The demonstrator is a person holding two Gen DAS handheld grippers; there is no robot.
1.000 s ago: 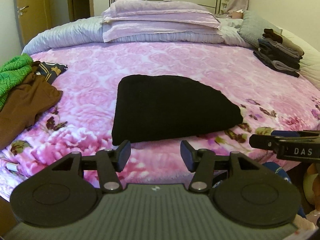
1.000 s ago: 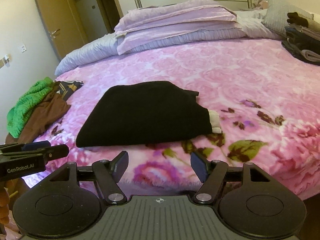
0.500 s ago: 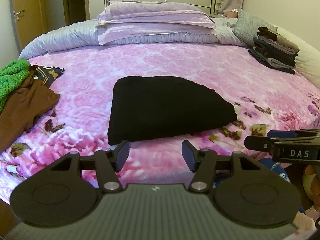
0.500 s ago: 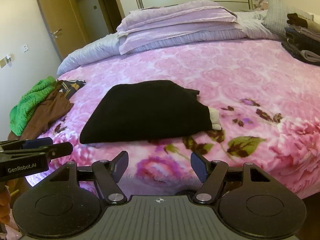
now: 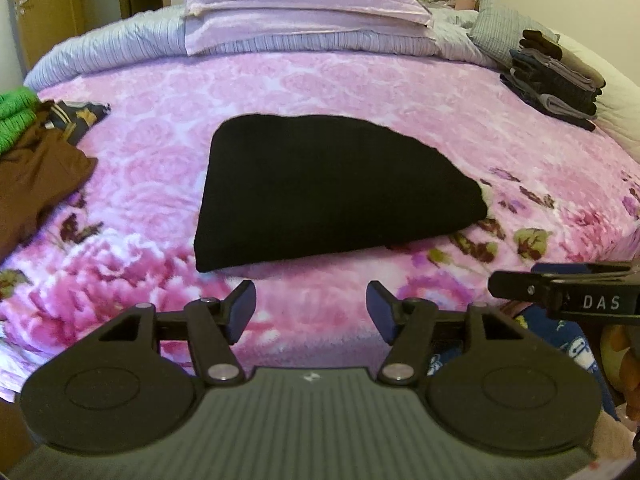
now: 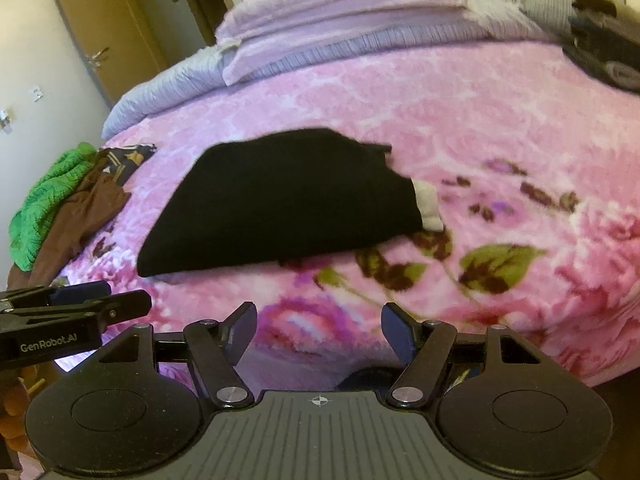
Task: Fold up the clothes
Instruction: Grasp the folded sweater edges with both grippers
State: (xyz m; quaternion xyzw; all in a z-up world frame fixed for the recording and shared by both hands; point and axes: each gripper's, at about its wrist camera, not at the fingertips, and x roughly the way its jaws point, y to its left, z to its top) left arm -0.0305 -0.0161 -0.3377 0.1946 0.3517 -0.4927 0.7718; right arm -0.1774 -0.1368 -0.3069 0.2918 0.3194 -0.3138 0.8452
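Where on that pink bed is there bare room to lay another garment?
Free: the blanket between the black folded garment and the pillows, and right of the garment. Crowded: the left edge's unfolded pile and the far-right folded stack.

Open pink blanket (image 5: 360, 92) lies between my jaws and the folded black garment (image 5: 332, 192), nothing blocking the near edge. Bare blanket runs on all sides of it. To my left a brown and green clothes heap (image 5: 36, 176) crowds the edge; far right, a stack of folded clothes (image 5: 556, 80); pillows (image 5: 304, 12) wall the far end.
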